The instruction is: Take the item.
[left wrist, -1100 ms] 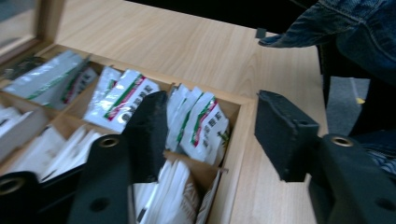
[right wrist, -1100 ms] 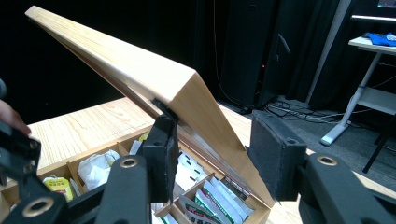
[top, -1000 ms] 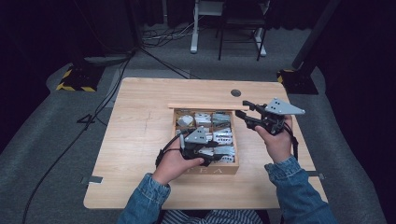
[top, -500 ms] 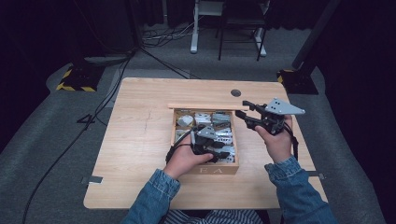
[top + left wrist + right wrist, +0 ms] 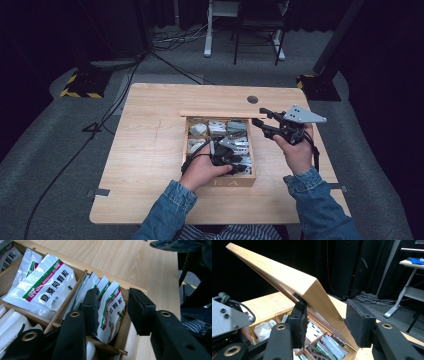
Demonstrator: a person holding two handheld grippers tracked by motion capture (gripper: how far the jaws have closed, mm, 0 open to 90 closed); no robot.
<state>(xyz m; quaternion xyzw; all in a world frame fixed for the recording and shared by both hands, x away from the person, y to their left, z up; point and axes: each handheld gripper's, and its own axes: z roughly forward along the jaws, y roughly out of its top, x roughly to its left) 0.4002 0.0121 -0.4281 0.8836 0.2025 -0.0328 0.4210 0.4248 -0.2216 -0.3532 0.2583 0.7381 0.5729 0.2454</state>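
Left claw [image 5: 112, 312] is dipping into the box [image 5: 248, 172], near-right compartment, jaws closing in around an upright sachet [image 5: 111, 311]. One jaw is sitting against the sachet's left face, the other is standing apart on its right with a gap, so no clamp yet. More sachets [image 5: 86, 291] are standing packed just behind it against the divider [image 5: 67, 305]. A flat sachet [image 5: 46, 288] is lying in the next compartment over. The box's right wall is running just beside the free jaw, so room there is tight; bare desk [image 5: 120, 260] is opening beyond the wall.

Right claw [image 5: 324, 322] is staying clamped on the lid [image 5: 287, 280], holding its edge between the jaws. The lid is standing tilted up over the far side of the box, hinged there. From above, right claw [image 5: 265, 122] is sitting at the box's far-right corner, well apart from left claw [image 5: 222, 152]. Desk [image 5: 150, 150] left of the box is lying open.
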